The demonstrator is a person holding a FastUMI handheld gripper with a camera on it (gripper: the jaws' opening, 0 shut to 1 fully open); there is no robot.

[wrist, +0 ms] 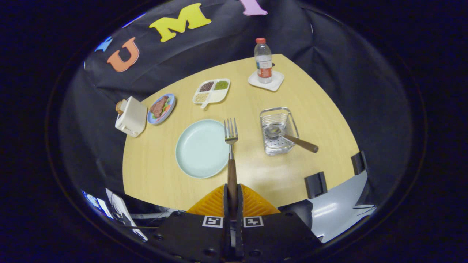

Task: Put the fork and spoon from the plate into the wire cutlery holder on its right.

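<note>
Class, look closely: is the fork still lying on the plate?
No, the gripper holds the fork by its handle above the table.

One fisheye camera rides on the gripper [232, 195], looking forward and steeply down along its jaws from well above the bench [256, 109]. The whole benchtop fits in view, its far edge at twelve o'clock, the near edge by the jaws at six. Height above the bench seems considerable, though fisheye distortion makes that uncertain.

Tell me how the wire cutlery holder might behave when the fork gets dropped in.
The wire cutlery holder looks thin and light, so it may slide. The spoon leaning out could tip it. The gripper clamps the fork by its handle.
</note>
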